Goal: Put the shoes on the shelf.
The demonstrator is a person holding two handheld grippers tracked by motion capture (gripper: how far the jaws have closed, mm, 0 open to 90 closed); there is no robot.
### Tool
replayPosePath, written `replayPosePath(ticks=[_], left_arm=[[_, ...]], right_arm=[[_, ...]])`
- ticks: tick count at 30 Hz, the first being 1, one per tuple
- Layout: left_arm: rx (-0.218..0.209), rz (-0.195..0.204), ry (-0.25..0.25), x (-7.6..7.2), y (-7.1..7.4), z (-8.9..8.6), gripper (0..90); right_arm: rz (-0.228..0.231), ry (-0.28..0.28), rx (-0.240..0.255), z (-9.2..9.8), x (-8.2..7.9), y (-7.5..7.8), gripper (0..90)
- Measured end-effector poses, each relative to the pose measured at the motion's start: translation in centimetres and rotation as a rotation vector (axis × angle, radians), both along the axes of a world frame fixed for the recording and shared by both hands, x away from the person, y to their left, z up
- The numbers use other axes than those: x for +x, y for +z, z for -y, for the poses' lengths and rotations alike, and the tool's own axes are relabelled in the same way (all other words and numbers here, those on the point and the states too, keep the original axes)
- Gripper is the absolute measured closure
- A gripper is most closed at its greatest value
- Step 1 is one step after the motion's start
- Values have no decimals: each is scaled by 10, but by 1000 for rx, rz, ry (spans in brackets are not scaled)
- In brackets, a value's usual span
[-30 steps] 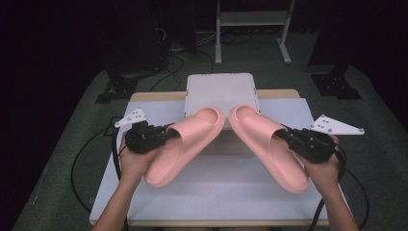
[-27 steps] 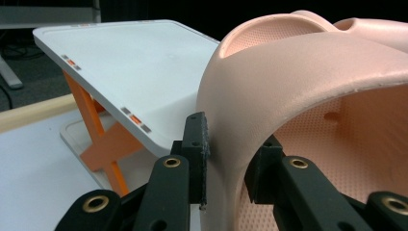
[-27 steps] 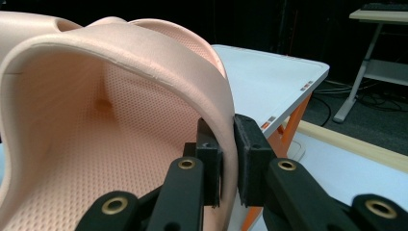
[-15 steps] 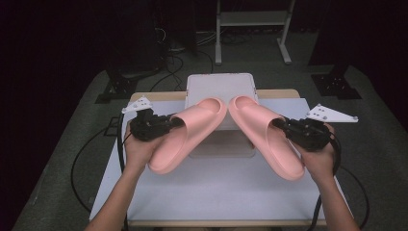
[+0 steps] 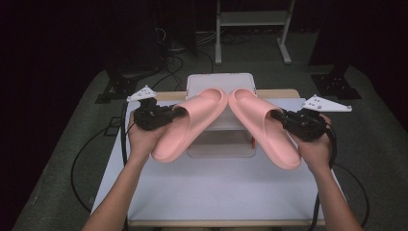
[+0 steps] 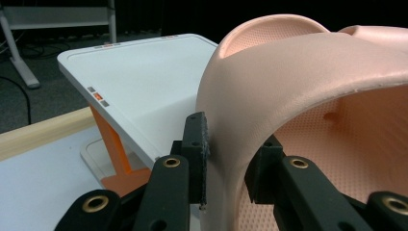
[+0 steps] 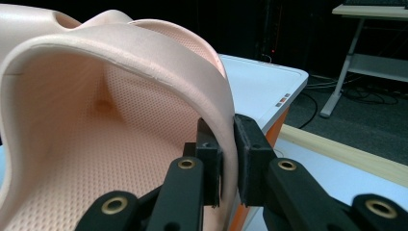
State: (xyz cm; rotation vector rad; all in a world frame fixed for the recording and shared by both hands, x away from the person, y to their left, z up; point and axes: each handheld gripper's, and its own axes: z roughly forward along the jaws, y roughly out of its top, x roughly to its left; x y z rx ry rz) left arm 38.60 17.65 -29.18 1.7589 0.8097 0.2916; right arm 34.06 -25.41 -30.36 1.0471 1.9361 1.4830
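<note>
While both slippers hang above the table's far half, toes nearly meeting over the white box at the far edge, each gripper pinches one by the strap. Left gripper has its jaws clamped on the outer strap edge of the left slipper, one pad outside and one inside, heel angled toward the table's left edge. Right gripper grips the right slipper likewise, strap wall squeezed between both pads, heel angled toward the right edge.
</note>
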Motion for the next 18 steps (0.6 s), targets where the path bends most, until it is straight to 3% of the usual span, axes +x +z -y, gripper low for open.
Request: replayPosePath(ticks=[18], left_arm=[[17, -21, 28, 21, 7, 8, 729]], right_arm=[[-16, -38, -9, 0, 21, 6, 810]])
